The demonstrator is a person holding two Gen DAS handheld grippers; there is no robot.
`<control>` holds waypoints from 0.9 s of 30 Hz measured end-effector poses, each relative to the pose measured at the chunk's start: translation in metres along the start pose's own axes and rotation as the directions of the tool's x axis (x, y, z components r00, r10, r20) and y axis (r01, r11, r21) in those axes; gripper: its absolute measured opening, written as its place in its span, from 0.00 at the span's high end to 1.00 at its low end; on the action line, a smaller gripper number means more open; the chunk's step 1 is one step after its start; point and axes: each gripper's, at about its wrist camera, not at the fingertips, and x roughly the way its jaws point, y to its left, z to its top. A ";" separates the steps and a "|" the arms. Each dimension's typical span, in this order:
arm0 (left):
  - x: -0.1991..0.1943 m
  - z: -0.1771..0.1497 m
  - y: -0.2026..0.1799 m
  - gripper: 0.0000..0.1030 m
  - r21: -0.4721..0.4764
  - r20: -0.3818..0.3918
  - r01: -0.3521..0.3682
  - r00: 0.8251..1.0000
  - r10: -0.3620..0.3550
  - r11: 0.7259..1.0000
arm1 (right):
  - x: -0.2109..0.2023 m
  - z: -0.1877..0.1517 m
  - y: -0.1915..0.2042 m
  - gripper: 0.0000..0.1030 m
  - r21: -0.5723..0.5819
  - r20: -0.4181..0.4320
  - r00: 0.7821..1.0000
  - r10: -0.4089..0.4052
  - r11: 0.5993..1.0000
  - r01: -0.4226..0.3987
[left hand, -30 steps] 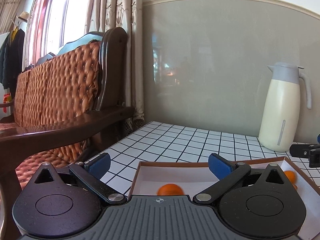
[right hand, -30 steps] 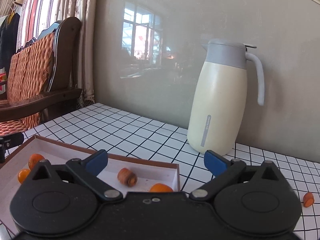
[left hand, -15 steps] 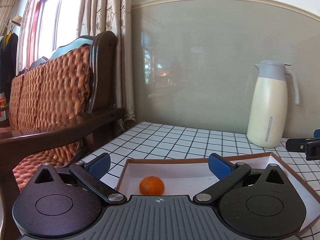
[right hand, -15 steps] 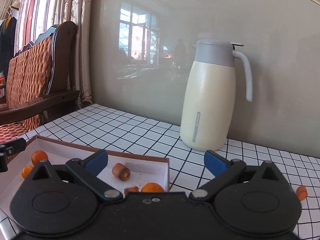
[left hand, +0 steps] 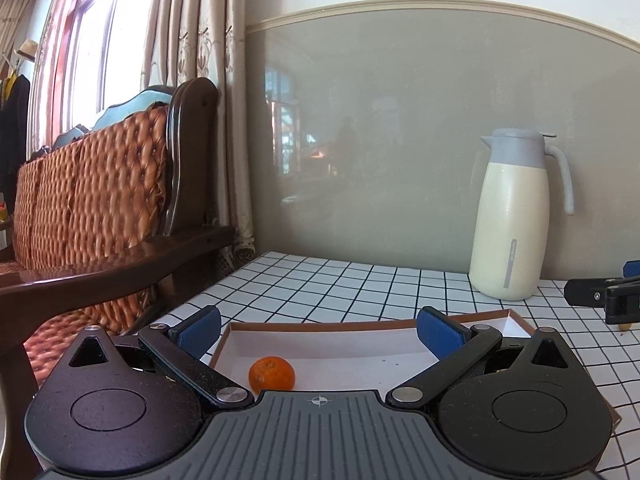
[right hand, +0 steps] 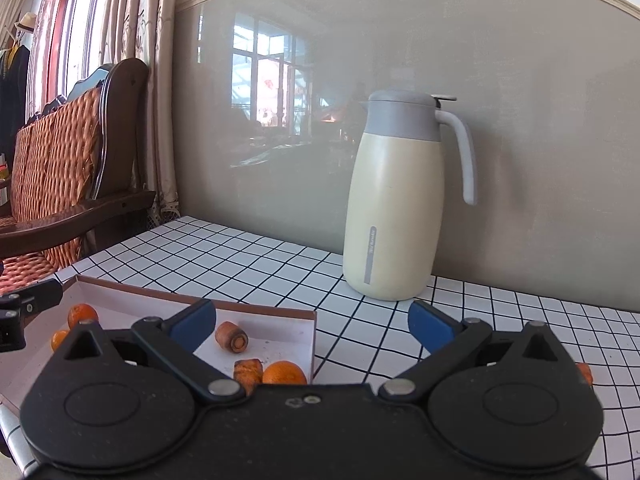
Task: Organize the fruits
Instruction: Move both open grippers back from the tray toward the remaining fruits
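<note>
In the left wrist view, the left gripper (left hand: 318, 330) has its jaws spread wide and holds nothing; one mandarin (left hand: 271, 374) lies inside the box (left hand: 320, 324). In the right wrist view, the right gripper (right hand: 312, 326) is also spread and holds nothing, above the box's corner, where carrot pieces (right hand: 232, 336) and mandarins lie.

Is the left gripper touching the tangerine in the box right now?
Apart. The left wrist view shows the left gripper open, with the tangerine lying untouched on the box floor.

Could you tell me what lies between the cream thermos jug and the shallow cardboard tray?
Only bare black-and-white grid tabletop separates the cream thermos jug from the shallow cardboard tray; the right wrist view shows this best.
</note>
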 end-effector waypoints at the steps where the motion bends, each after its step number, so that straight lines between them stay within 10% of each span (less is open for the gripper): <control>1: -0.002 0.000 -0.001 0.00 -0.003 0.001 0.002 1.000 -0.002 1.000 | -0.002 0.000 -0.001 0.06 0.000 0.000 1.000 -0.001 1.000 0.001; 27: -0.065 -0.020 -0.040 0.00 0.075 -0.040 0.062 0.997 -0.059 0.995 | -0.067 -0.033 -0.036 0.06 0.052 -0.013 0.998 -0.056 0.997 0.057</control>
